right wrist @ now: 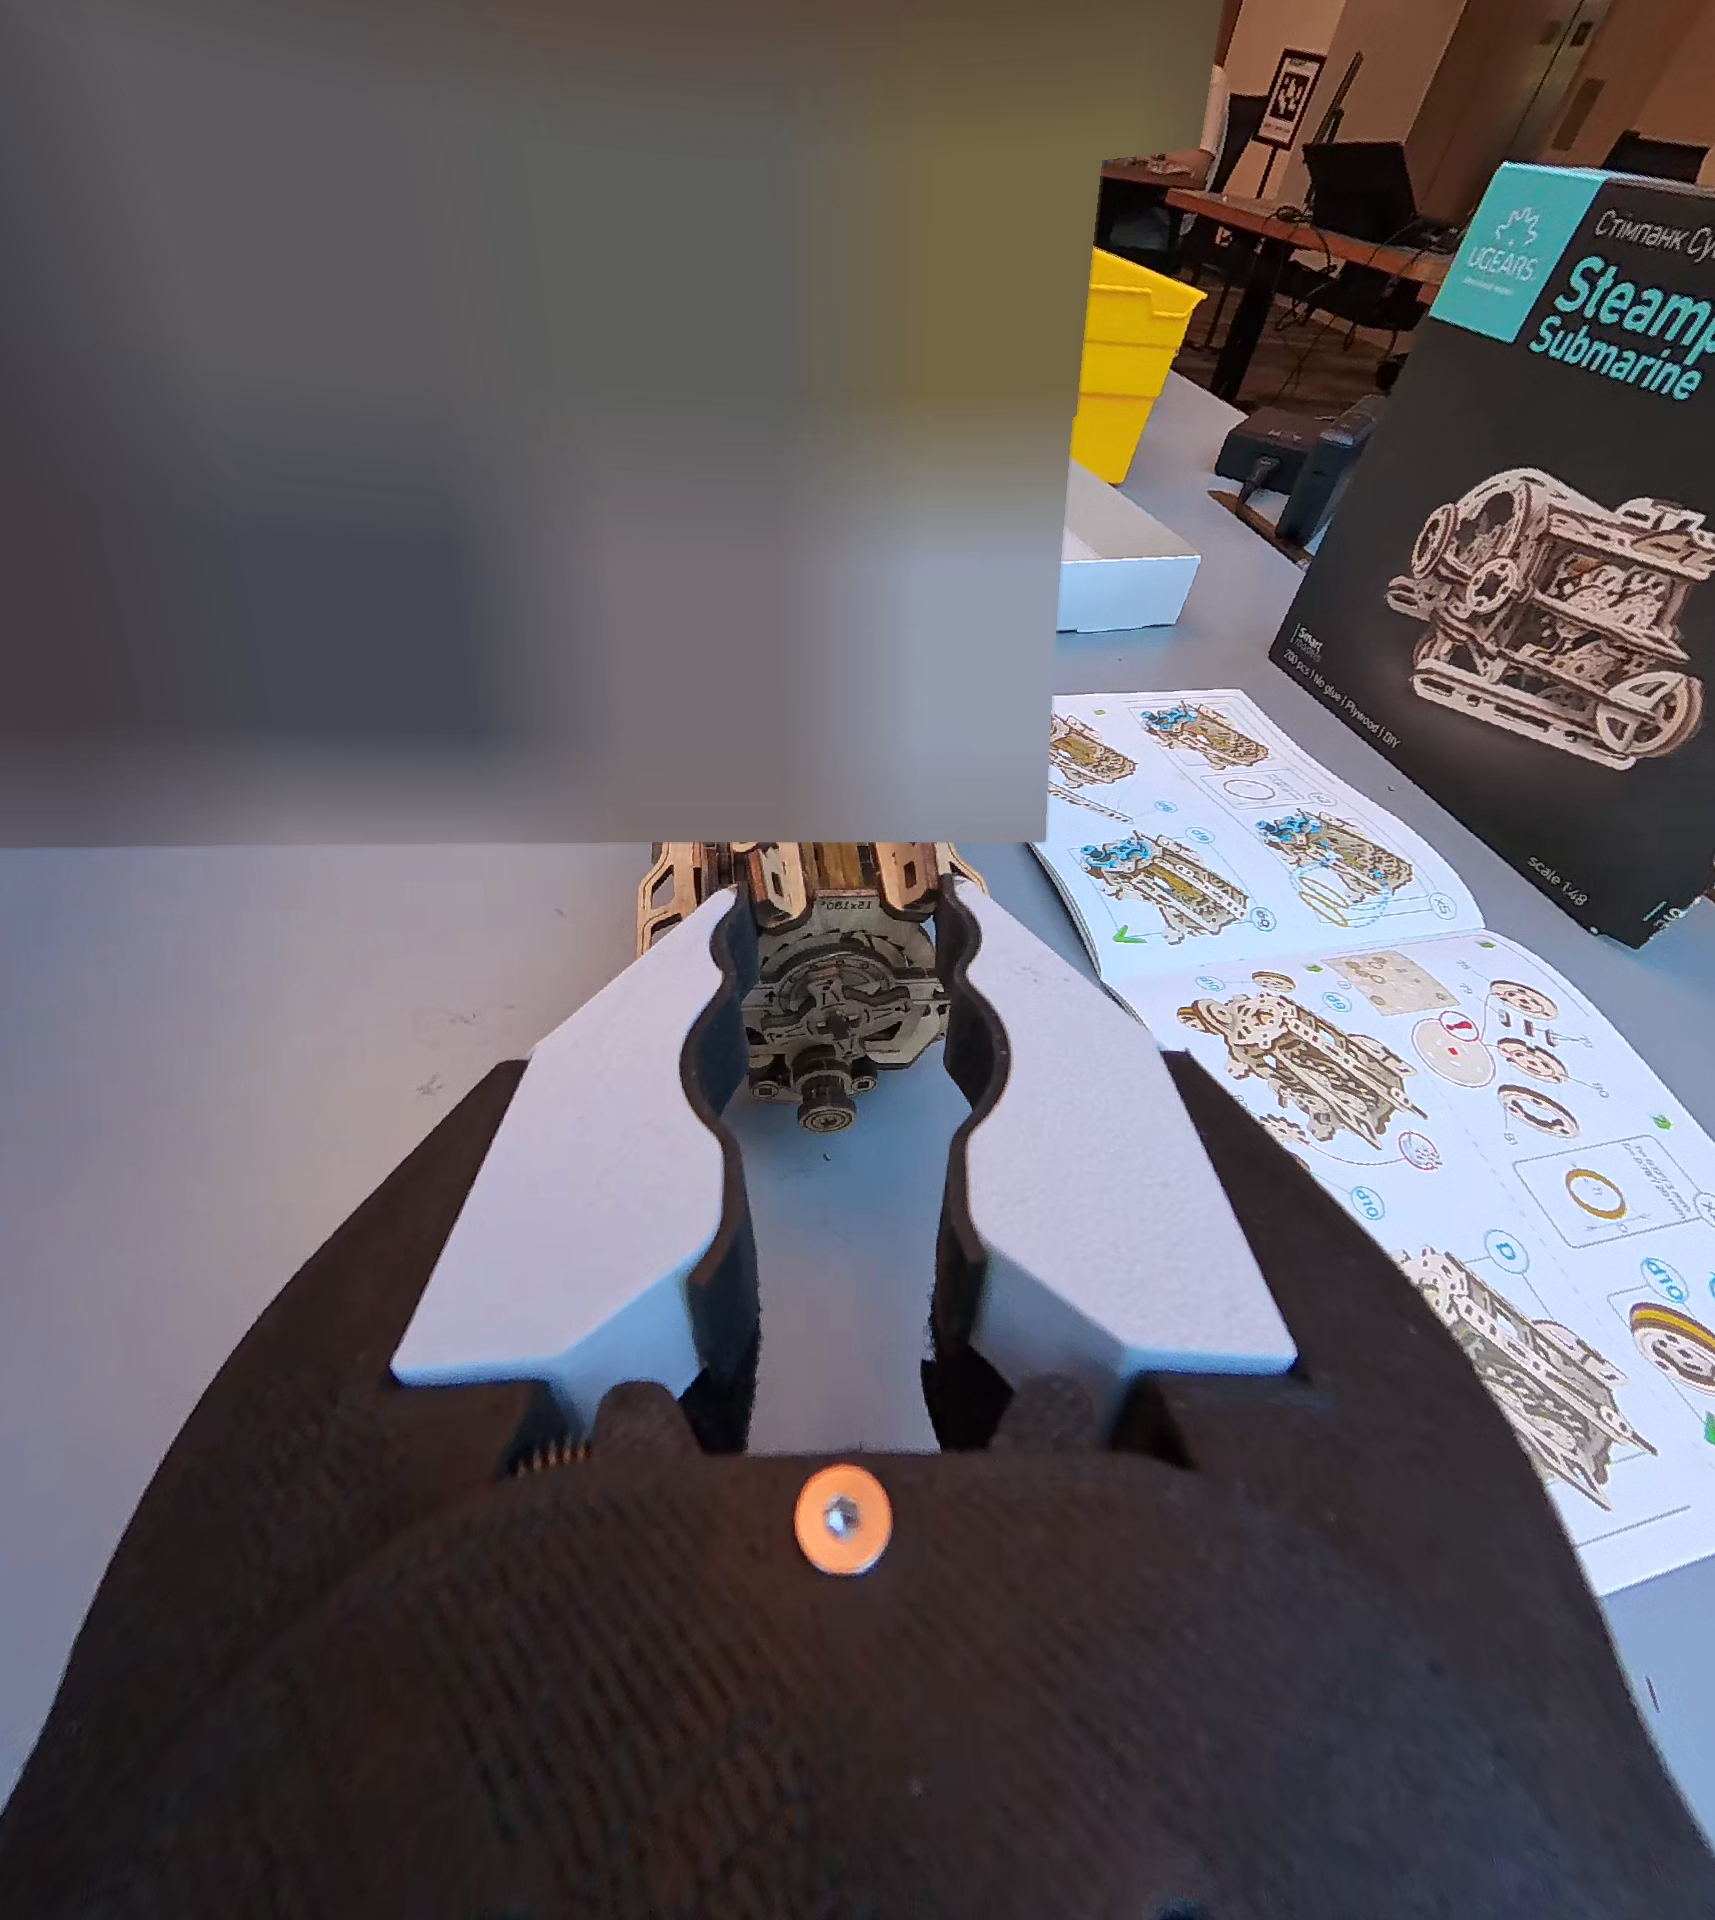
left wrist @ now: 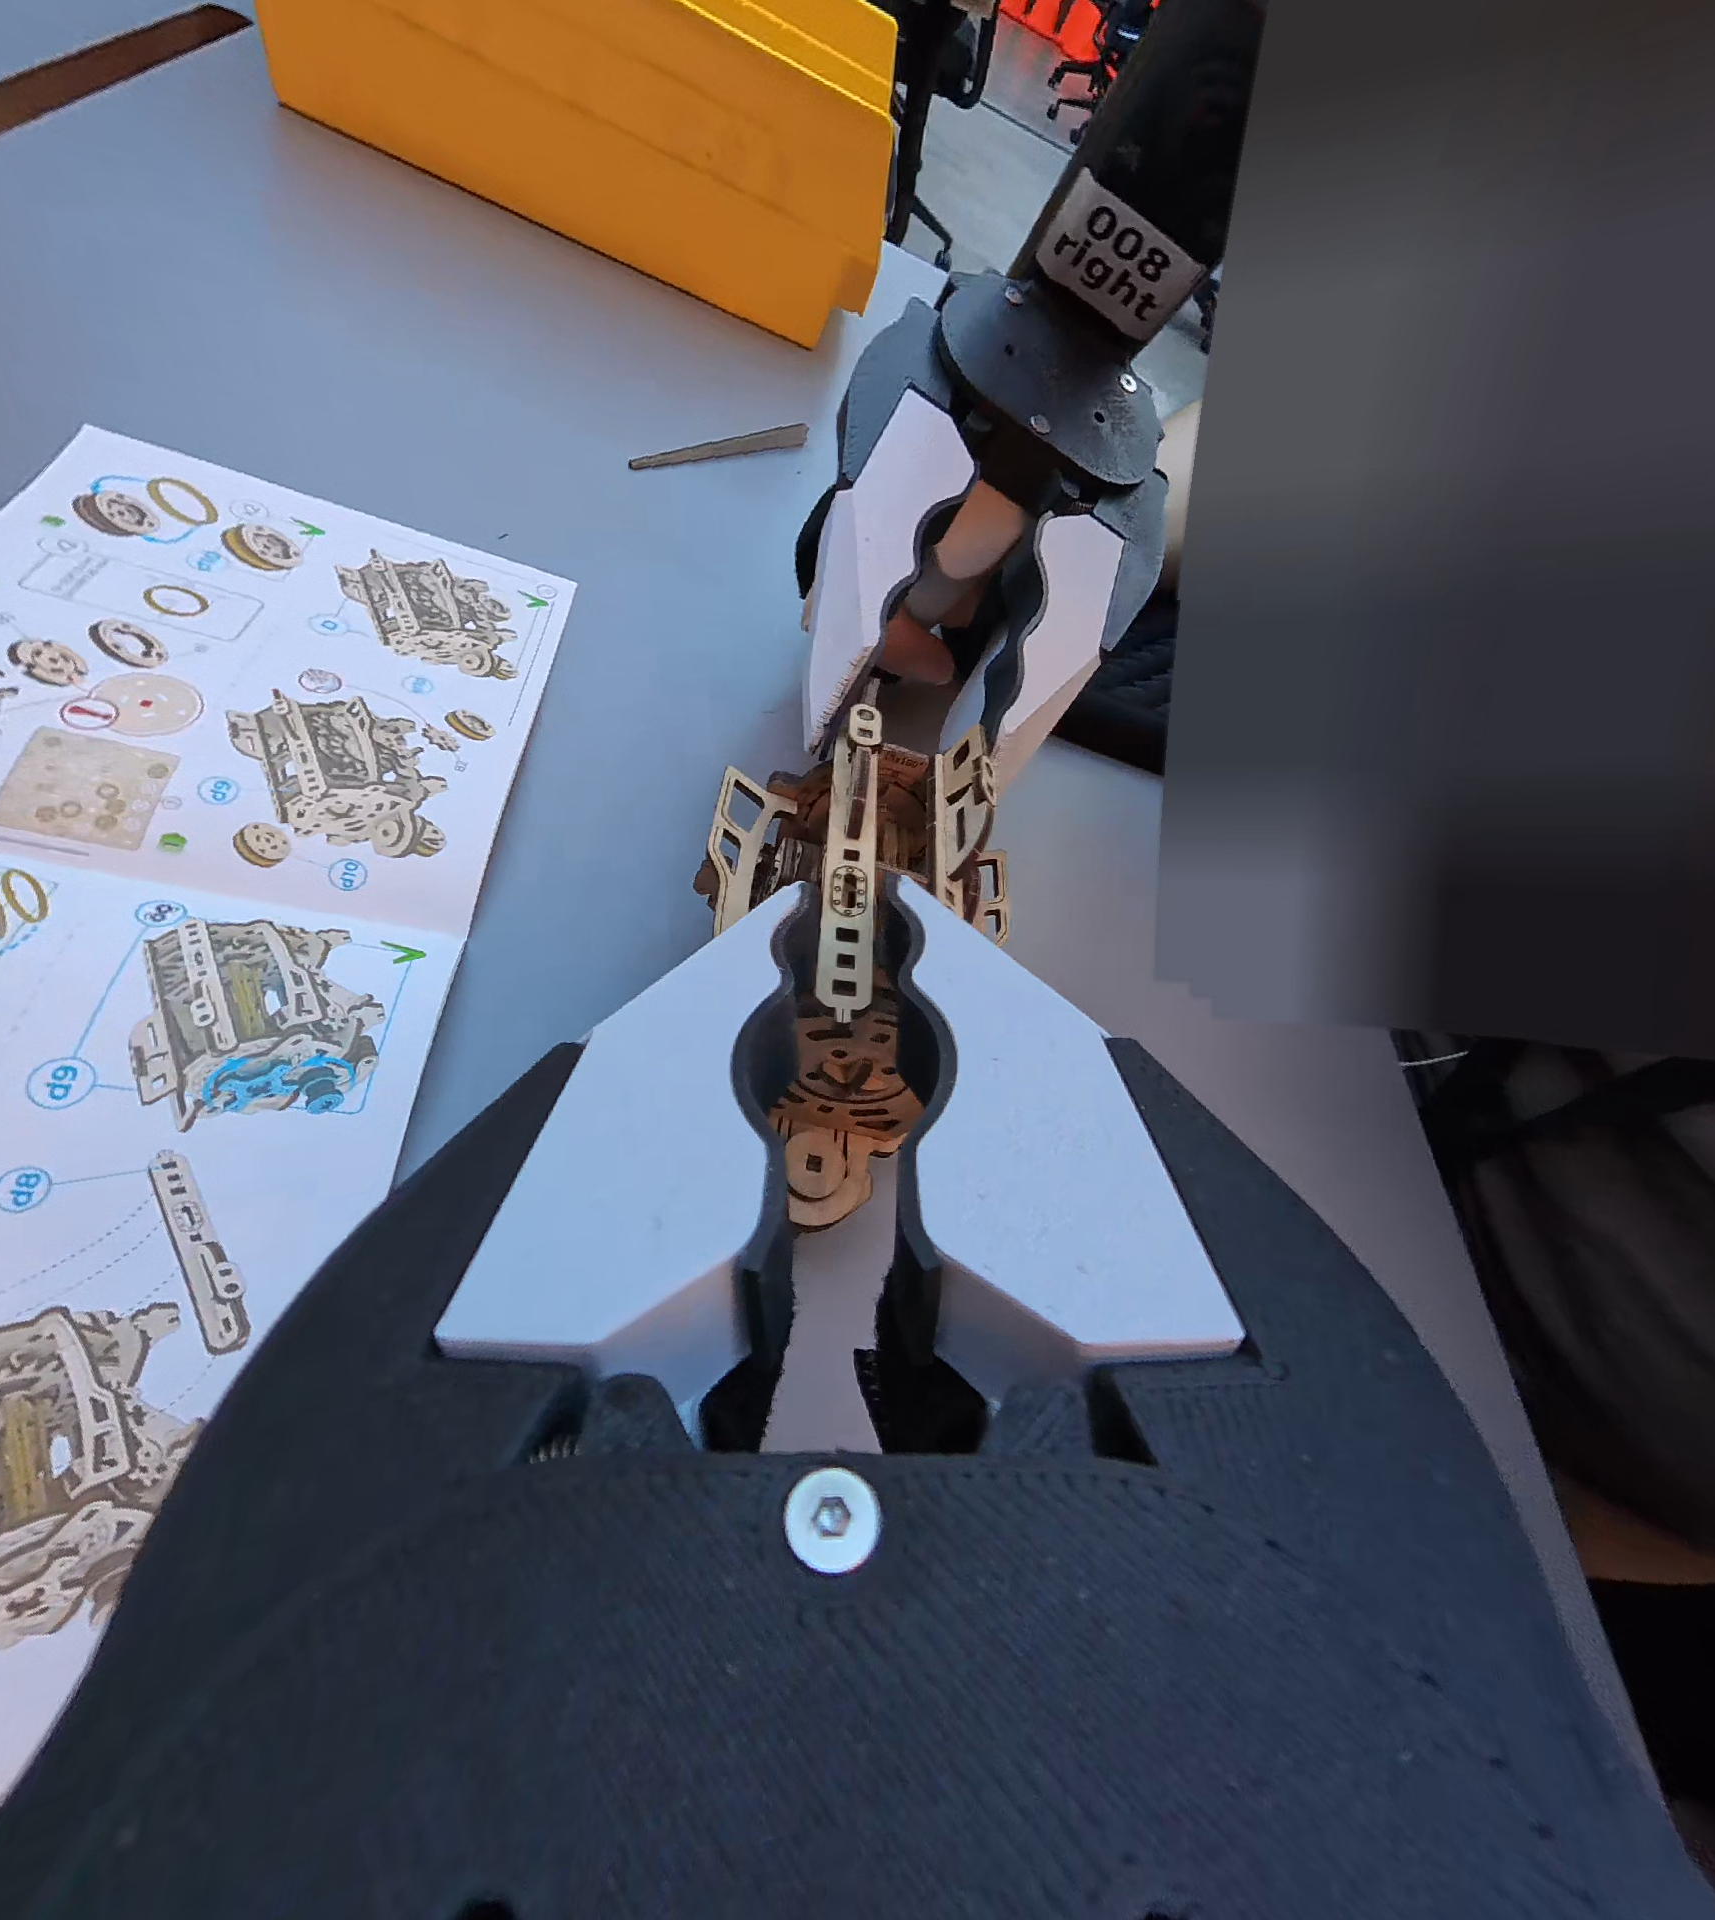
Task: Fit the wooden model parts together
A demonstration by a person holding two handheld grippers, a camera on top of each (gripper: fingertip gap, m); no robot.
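Left hand-held gripper (left wrist: 845,914) is pinching a slim perforated wooden strip (left wrist: 849,883) between its fingertips, holding it over the wooden model (left wrist: 837,831) sitting on the grey tabletop (left wrist: 313,343). Right hand-held gripper (right wrist: 837,925) is clamping the model's (right wrist: 837,1008) far end from the opposite side. Instruction booklet (left wrist: 188,831) is lying open just beside it.

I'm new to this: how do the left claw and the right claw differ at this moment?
The left claw is nearly closed, pinching a thin slotted wooden strip; the right claw is spread wider, clasping the bulky wooden model. The left claw holds its strip on edge over the model; the right claw's model seems to rest on the grey table. Both share black bodies and white, wavy-edged fingers.
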